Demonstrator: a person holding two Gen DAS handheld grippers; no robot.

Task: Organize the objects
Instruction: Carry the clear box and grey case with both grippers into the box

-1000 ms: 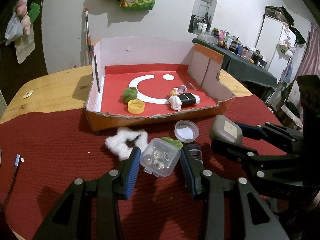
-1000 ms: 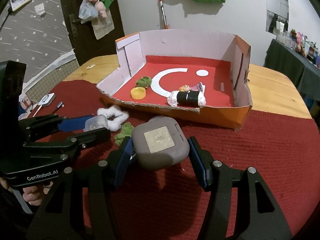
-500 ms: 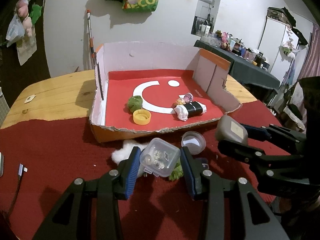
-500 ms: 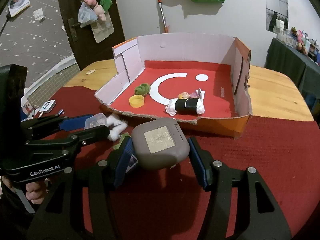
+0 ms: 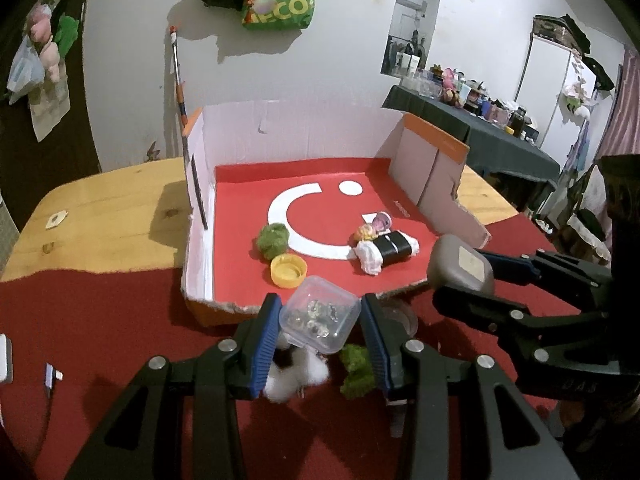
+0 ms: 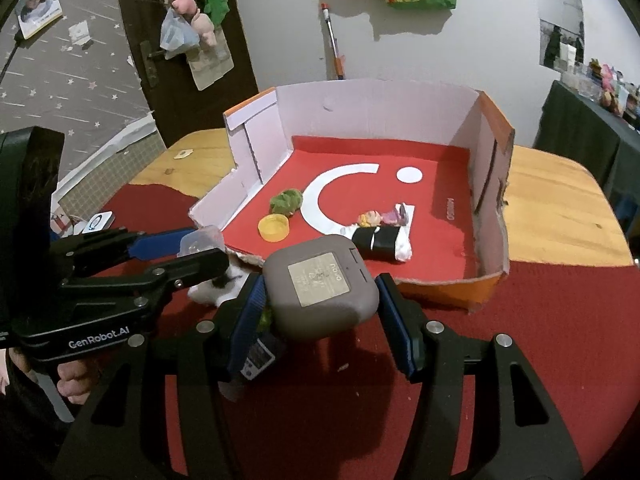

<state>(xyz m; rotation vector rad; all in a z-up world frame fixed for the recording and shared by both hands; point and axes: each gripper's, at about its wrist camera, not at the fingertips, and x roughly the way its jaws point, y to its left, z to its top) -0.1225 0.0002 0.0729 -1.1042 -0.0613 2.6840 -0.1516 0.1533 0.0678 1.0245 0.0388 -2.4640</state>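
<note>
My left gripper (image 5: 320, 316) is shut on a small clear plastic box (image 5: 322, 314) with shiny bits inside, held just before the torn front edge of the cardboard box (image 5: 288, 128). My right gripper (image 6: 320, 288) is shut on a grey rounded case (image 6: 320, 288) with a label on top, held above the red cloth beside the left one; the same case (image 5: 460, 266) shows in the left wrist view. Inside the cardboard box lie a green pompom (image 5: 273, 239), a yellow cap (image 5: 289, 271), a black roll with white ends (image 5: 386, 250) and a small figurine (image 5: 374, 228).
On the red cloth (image 5: 100, 320) under the grippers lie a white fluffy scrunchie (image 5: 296, 376), a green pompom (image 5: 356, 366) and a clear round lid (image 5: 400, 316). A cable plug (image 5: 52, 376) lies at the left. Bare wooden table (image 5: 108, 208) flanks the box.
Both grippers moved forward toward the cardboard box and rose a little, each carrying its object. The scrunchie, green pompom and lid on the cloth now lie beneath the left gripper.
</note>
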